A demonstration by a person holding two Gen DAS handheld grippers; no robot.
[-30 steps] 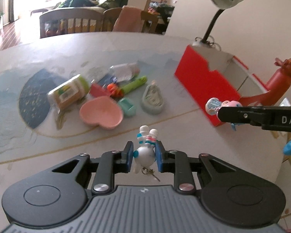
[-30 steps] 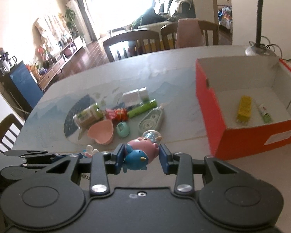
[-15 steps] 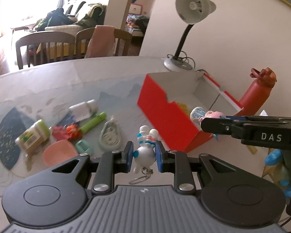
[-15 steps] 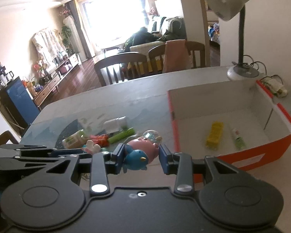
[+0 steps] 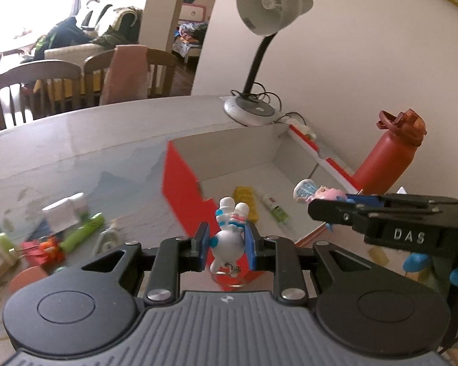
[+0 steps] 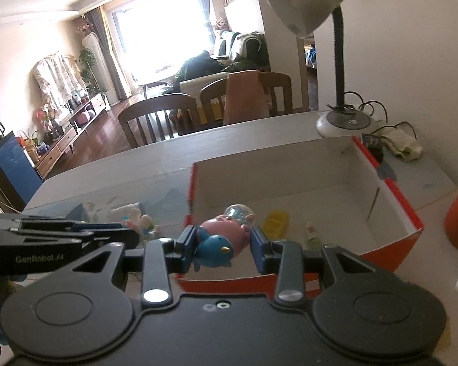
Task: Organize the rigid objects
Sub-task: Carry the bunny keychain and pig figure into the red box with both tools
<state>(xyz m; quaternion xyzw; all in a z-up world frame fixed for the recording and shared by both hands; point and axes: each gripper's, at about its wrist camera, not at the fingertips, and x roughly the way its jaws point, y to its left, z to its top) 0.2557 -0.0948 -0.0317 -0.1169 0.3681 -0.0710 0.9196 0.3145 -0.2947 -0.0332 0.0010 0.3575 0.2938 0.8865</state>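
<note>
You are holding the left gripper (image 5: 226,241) clamped on the white plastic keychain figurine (image 5: 229,235) and the right gripper (image 6: 221,245) clamped on the pink-and-blue plastic toy (image 6: 224,238), both hovering at the near edge of the open red cardboard box (image 6: 394,192) directly ahead.

Grey desk lamp (image 5: 270,9) on black gooseneck stands at far table edge, round base (image 6: 343,123) just behind the box, cord coiled beside it. Red water bottle (image 5: 387,155) upright, right of the box, lid flipped open. Wooden chairs (image 6: 155,119) beyond the table; pink cloth (image 5: 126,73) draped over one.
</note>
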